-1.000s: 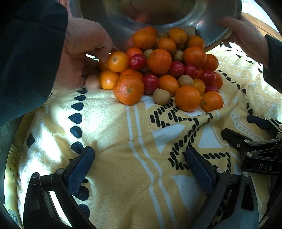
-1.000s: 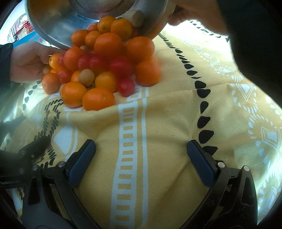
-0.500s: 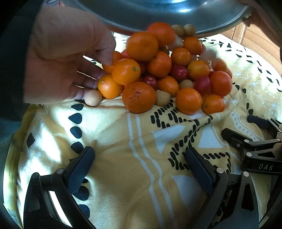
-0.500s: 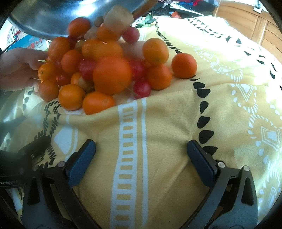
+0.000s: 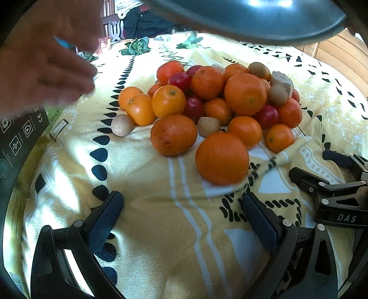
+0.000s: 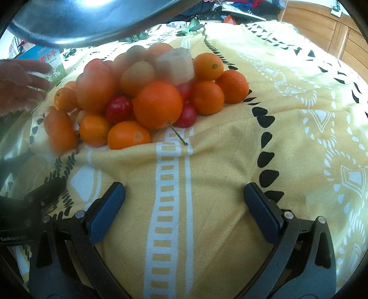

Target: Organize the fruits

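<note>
Both views are brightly daylit. Sunlit patches overexpose the yellow cloth (image 5: 147, 220) at left and far right, and shadows fall beneath the fruit pile (image 5: 214, 108). The metal bowl (image 6: 76, 20) shows 1 glare spot in the right view and 2 in the left. Motion blur smears the hand (image 5: 43, 62) and several fruits in the right view. Fisheye distortion curves the edges, and the corners are vignetted black.

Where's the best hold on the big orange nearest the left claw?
Take the big orange across its widest part, coming in low from the near side. It sits alone at the pile's front edge, so both flanks look clear; the left claw is open and nearly in line.
</note>
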### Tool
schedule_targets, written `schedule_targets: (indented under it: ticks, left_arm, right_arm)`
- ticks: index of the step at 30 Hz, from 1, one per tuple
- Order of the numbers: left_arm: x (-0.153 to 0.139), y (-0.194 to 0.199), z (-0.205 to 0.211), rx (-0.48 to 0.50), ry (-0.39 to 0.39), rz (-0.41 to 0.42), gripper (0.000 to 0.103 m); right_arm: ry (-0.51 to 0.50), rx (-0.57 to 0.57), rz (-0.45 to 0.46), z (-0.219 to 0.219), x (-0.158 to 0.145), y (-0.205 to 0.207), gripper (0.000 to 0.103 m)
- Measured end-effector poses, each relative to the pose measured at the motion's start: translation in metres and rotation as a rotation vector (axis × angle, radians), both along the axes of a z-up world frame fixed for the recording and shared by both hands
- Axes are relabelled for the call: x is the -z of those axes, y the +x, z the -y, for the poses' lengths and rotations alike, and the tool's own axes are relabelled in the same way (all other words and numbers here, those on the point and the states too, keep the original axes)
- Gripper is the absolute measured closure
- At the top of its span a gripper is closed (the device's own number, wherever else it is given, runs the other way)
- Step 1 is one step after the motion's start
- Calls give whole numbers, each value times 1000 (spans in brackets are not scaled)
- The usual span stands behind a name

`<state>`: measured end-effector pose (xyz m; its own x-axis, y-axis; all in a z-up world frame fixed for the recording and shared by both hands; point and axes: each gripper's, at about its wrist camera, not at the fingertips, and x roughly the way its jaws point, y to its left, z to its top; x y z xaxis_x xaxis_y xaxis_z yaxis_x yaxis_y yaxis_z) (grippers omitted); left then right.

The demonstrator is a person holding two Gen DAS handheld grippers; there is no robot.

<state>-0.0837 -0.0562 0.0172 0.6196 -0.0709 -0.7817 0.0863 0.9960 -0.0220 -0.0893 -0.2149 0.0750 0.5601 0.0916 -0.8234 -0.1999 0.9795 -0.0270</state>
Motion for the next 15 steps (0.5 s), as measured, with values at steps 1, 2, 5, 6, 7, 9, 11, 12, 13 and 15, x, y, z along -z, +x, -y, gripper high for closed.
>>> schedule_targets:
  ticks: [1, 2, 5, 6, 7, 9, 11, 12, 13, 15]
  left_arm:
    - [4, 1, -1, 0, 0, 0, 0]
    - [4, 1, -1, 0, -1, 0, 0]
    - [4, 1, -2, 1, -1, 0, 0]
    - [4, 1, -1, 1, -1, -1, 0]
    - [4, 0, -1, 1, -1, 0, 0]
    - [4, 0, -1, 1, -1, 0, 0]
    - [4, 1, -1, 1, -1, 0, 0]
    - [4, 1, -1, 1, -1, 0, 0]
    - [4, 1, -1, 1, -1, 0, 0]
    - [4, 1, 0, 1, 0, 0, 0]
  right_arm:
    - [0, 0, -1, 0, 0, 0, 0]
    - [0, 0, -1, 0, 0, 0, 0]
    - [0, 0, 0, 0, 0, 0, 0]
    - [0, 0, 0, 0, 0, 0, 0]
    - [0, -1, 0, 0, 0, 0, 0]
    - [0, -1, 0, 0, 0, 0, 0]
    - [0, -1, 0, 0, 0, 0, 0]
    - [0, -1, 0, 0, 0, 0, 0]
    - [0, -1, 0, 0, 0, 0, 0]
    - [0, -1, 0, 0, 0, 0, 0]
